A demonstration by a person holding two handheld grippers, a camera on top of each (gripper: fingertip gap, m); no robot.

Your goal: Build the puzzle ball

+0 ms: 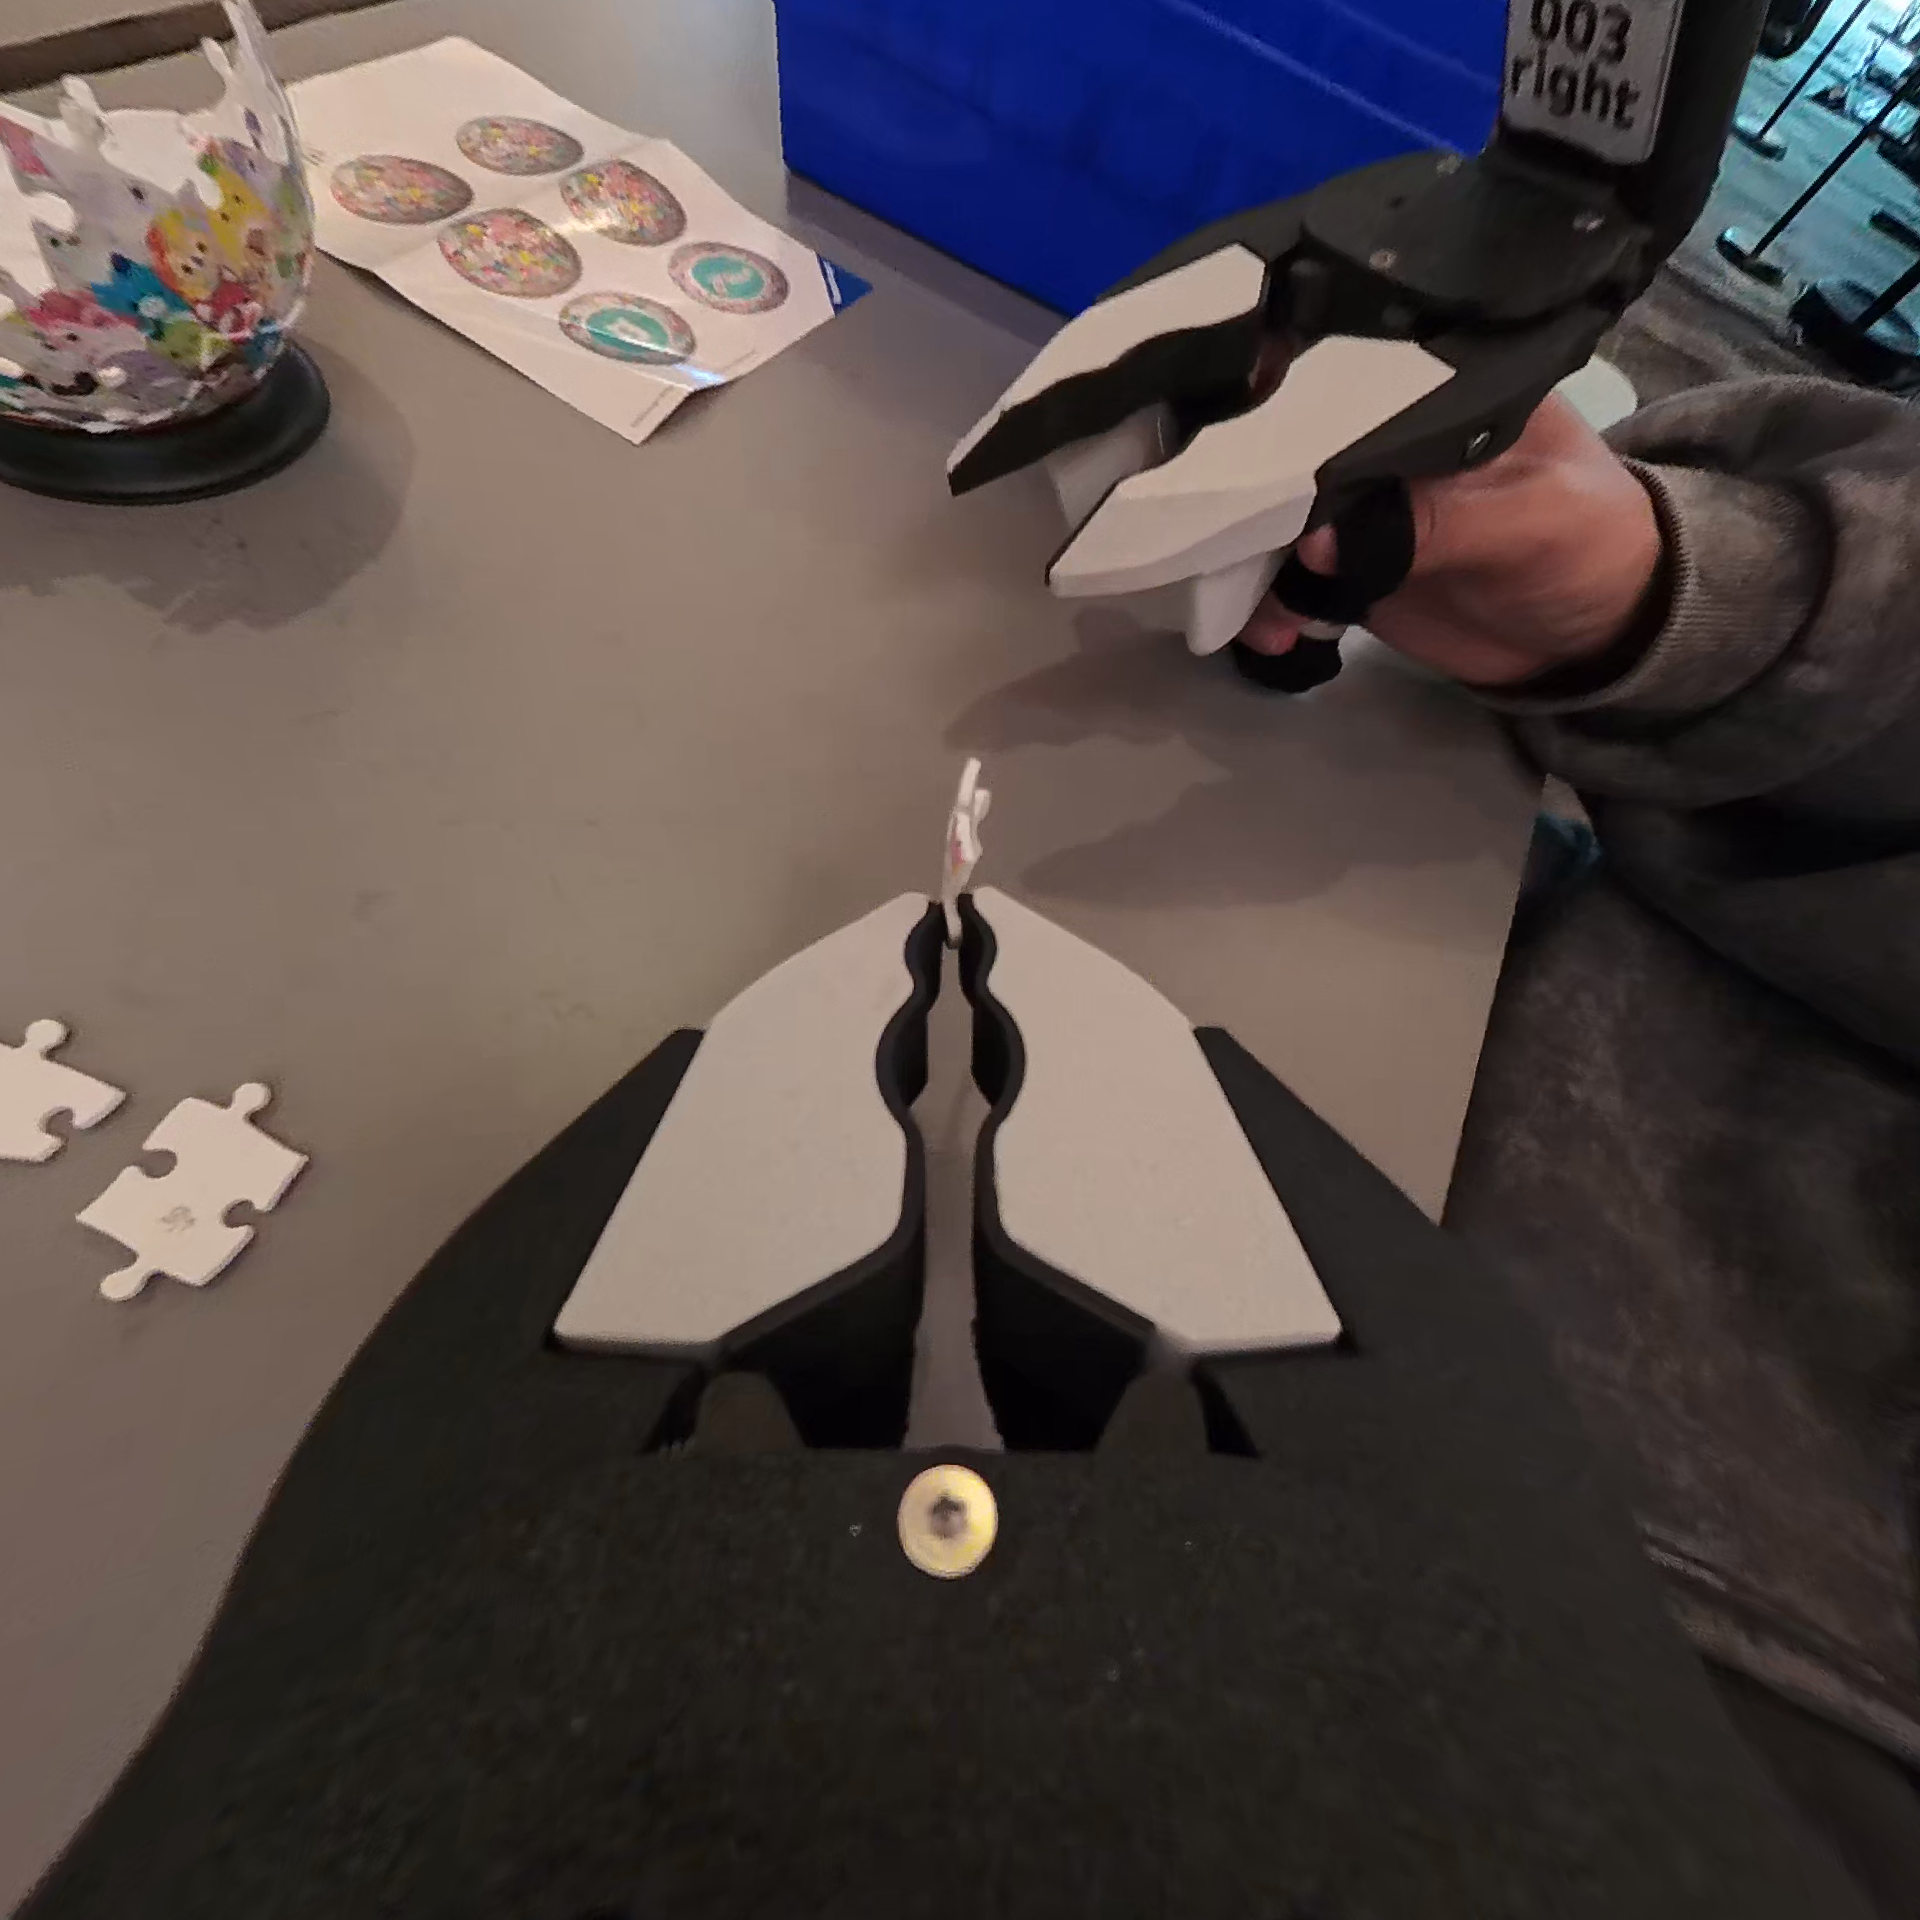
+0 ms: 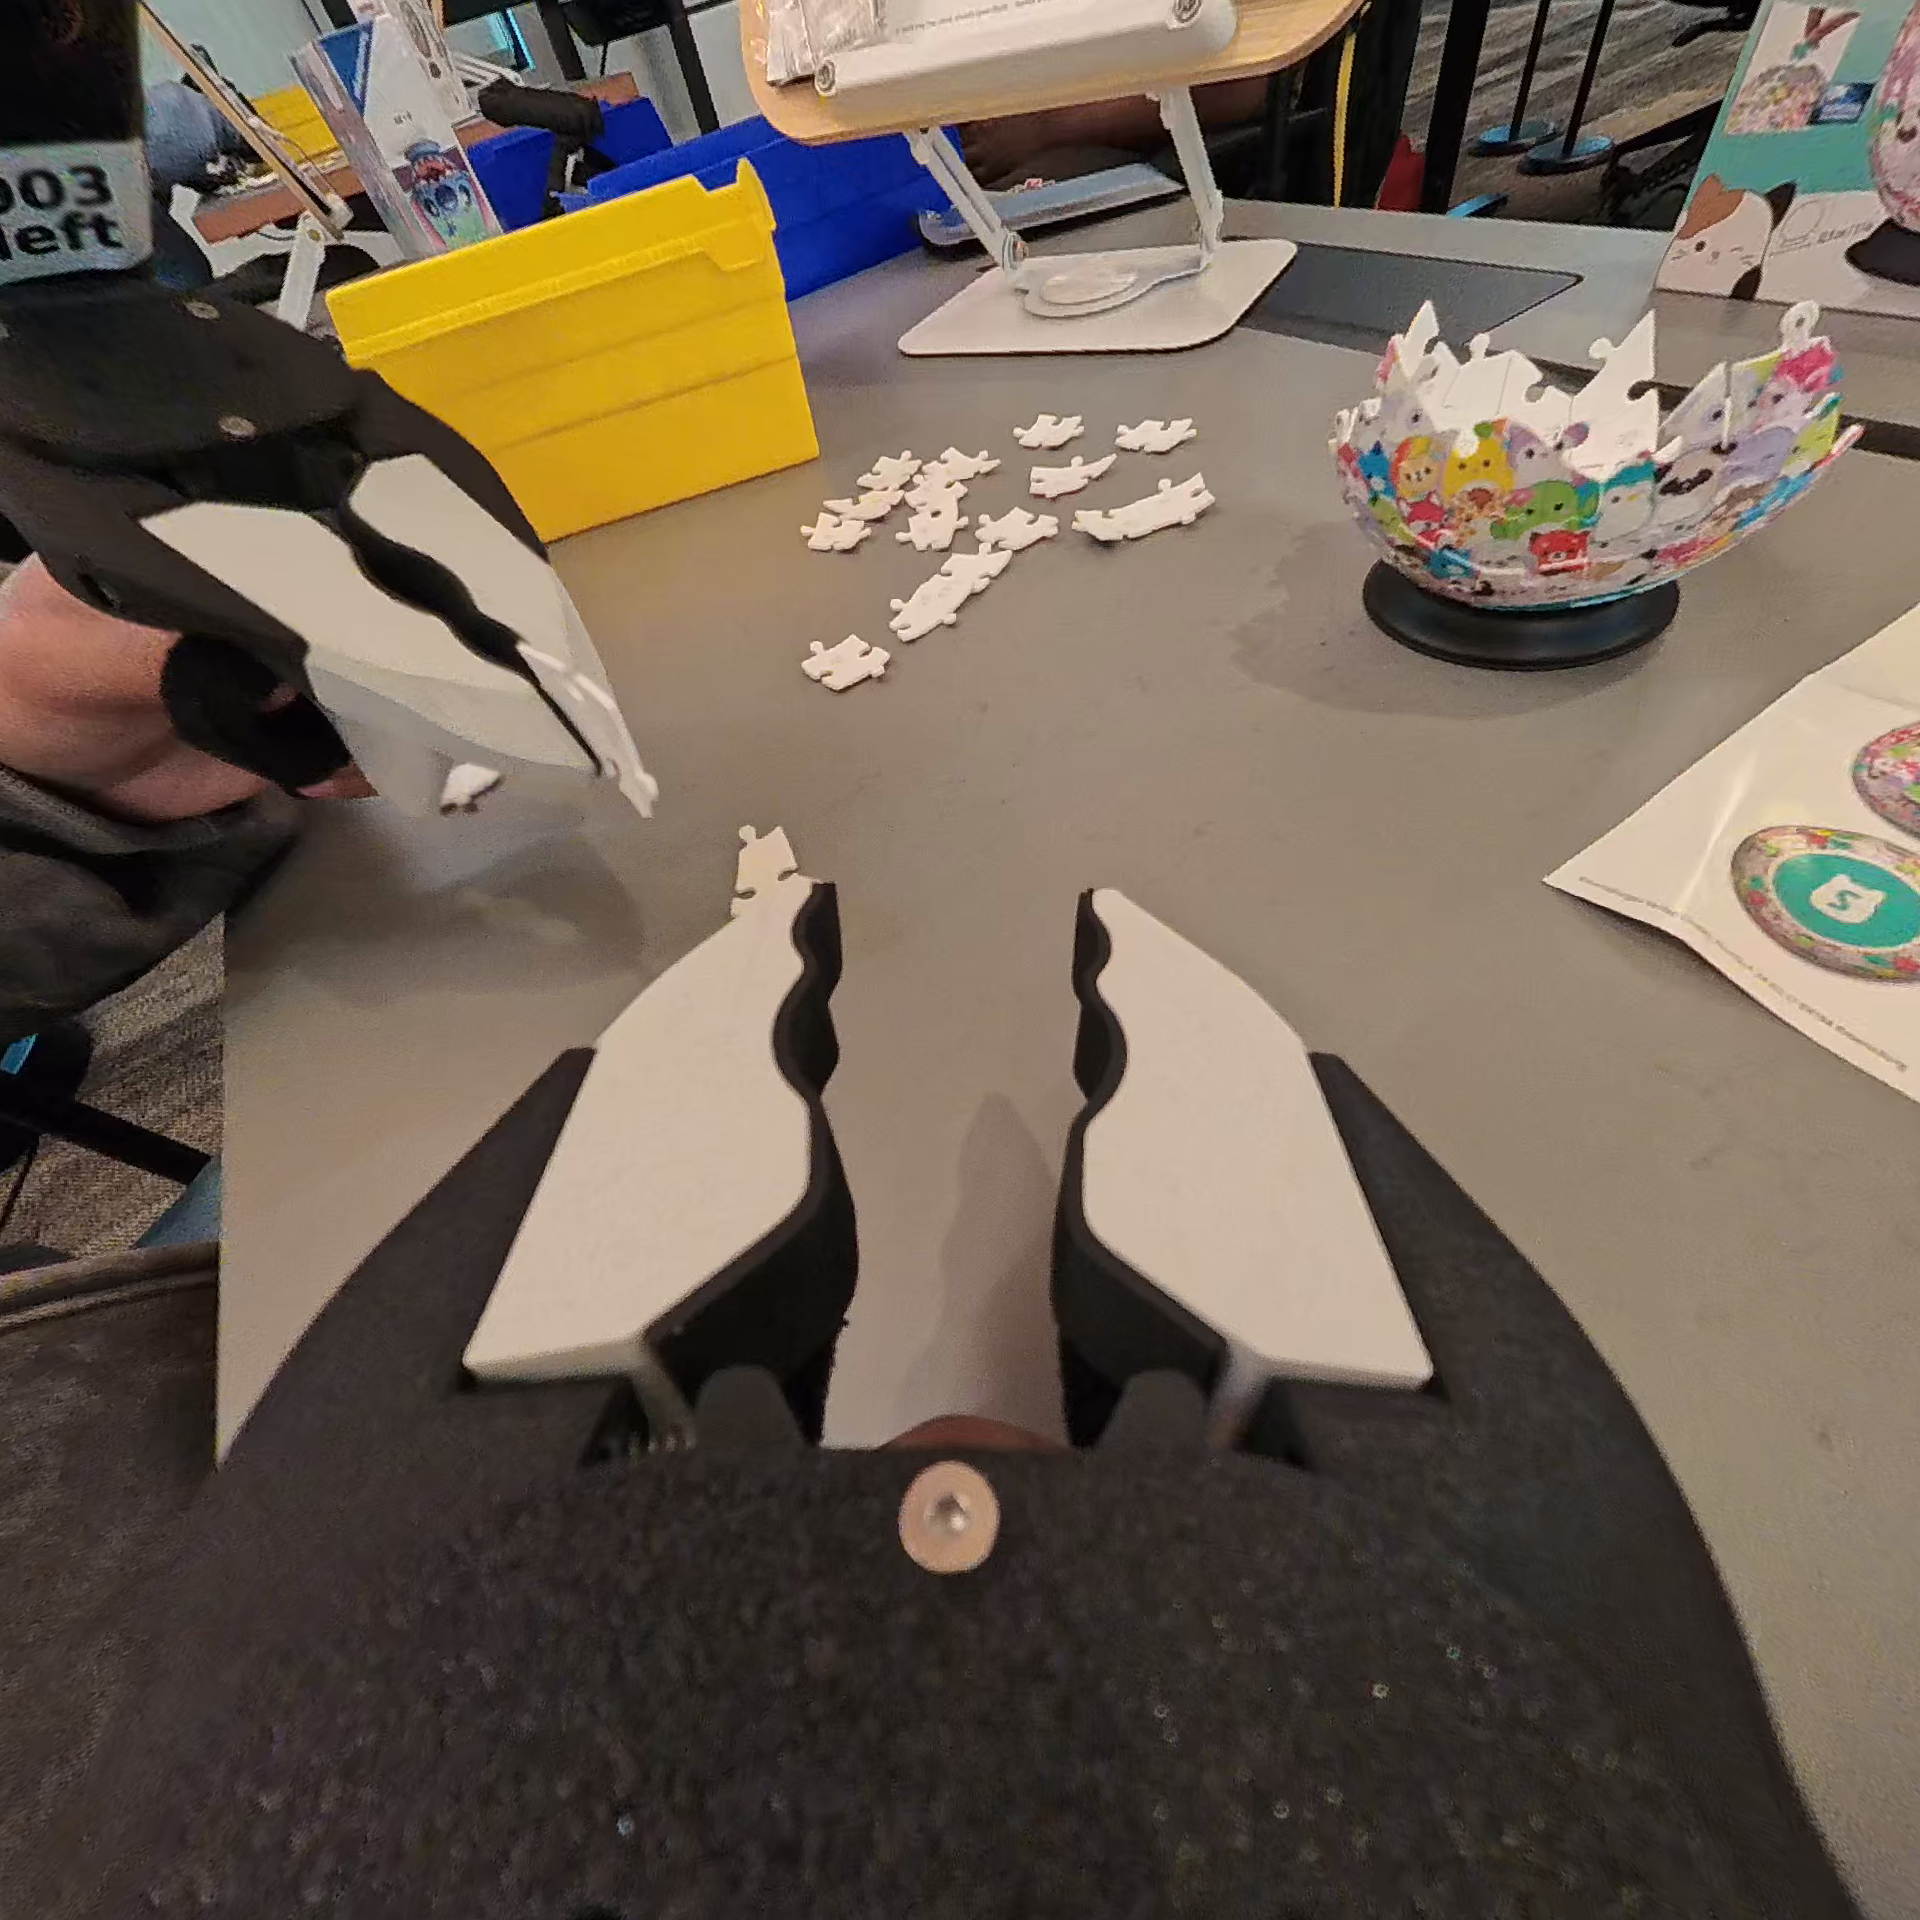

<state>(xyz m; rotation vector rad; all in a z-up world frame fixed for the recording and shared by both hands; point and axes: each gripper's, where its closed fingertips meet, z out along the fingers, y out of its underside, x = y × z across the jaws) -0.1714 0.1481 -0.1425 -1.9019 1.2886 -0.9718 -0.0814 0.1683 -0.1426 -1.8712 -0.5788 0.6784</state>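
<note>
The half-built puzzle ball [image 2: 1590, 488] is a colourful open bowl with jagged white edges on a black stand [image 2: 1517, 623]; it also shows in the left wrist view [image 1: 135, 281]. My left gripper [image 1: 954, 909] is shut on a white puzzle piece [image 1: 961, 831], held edge-on above the table. In the right wrist view this gripper [image 2: 571, 707] and its piece [image 2: 618, 743] are at the left. My right gripper [image 2: 956, 899] is open and empty above the table, also seen in the left wrist view [image 1: 1006, 532]. A loose piece [image 2: 764, 862] sits just beyond its left fingertip.
Several loose white pieces [image 2: 987, 509] lie mid-table, two more near my left gripper [image 1: 192, 1195]. An instruction sheet [image 2: 1766, 883] lies right of the ball. A yellow bin [image 2: 582, 353], blue bins [image 1: 1091, 104], a white stand [image 2: 1091, 291] and the puzzle box [image 2: 1787, 156] stand behind. Some 10 cm of space lies between my two pairs of fingers. My right tips are roughly 15 cm from the half-built puzzle ball [image 2: 1590, 488].
</note>
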